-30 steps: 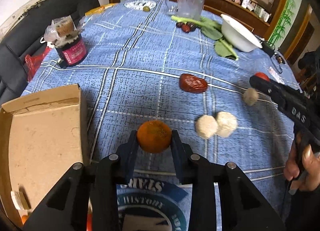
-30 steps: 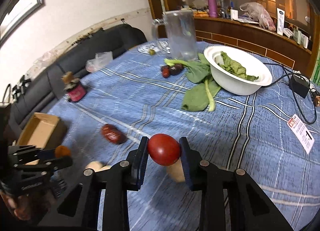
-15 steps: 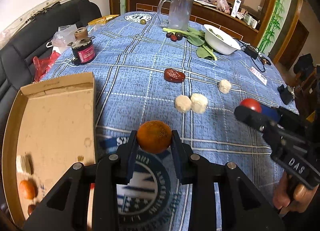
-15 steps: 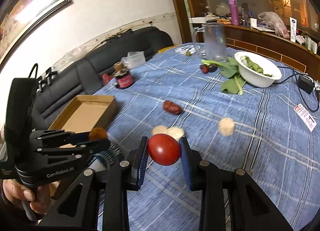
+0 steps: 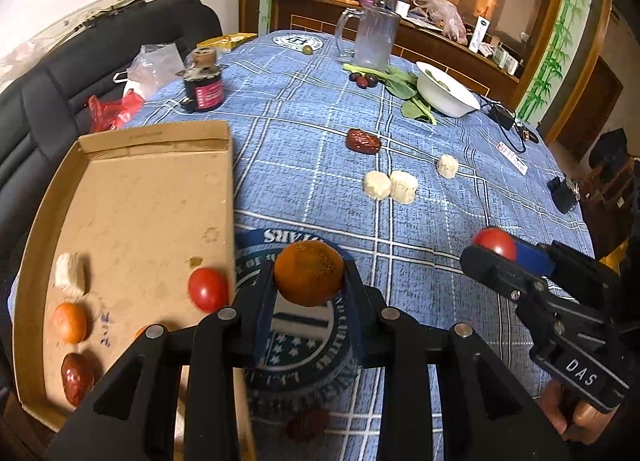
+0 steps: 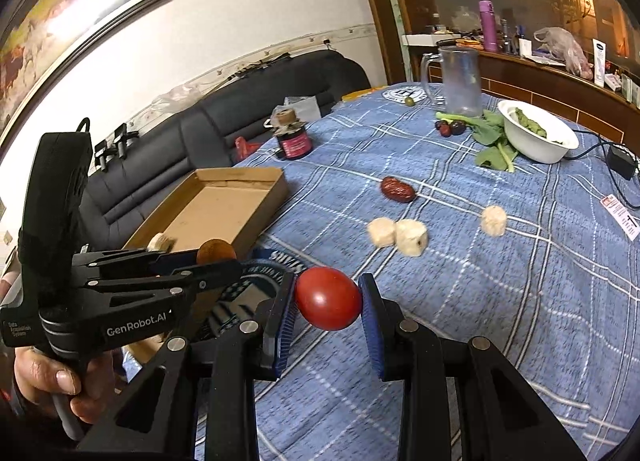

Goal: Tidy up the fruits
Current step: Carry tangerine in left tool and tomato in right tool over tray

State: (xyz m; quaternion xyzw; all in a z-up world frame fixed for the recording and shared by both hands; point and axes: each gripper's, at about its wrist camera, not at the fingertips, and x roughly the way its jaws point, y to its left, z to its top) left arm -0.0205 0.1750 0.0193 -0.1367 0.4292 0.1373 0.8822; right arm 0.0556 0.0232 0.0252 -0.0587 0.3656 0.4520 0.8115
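**Both claws loaded, now beside the box**

The left gripper (image 5: 308, 281) clamps a round orange tangerine (image 5: 309, 274); the right gripper (image 6: 327, 301) clamps a smooth red tomato (image 6: 328, 298). Since a second ago both have drawn back from mid-table to the shallow brown cardboard box (image 5: 132, 197). The tangerine hangs just beside the box's near-side wall; bare blue checked tablecloth (image 5: 420, 221) lies ahead.

A blue tablecloth (image 5: 304, 129) crossed by white check lines lies beside the plain brown cardboard tray (image 5: 132, 197). Beyond the tray on the cloth lie a dark red date (image 5: 363, 141), three cream-white chunks (image 5: 390, 186) and a white bowl (image 5: 448, 97).
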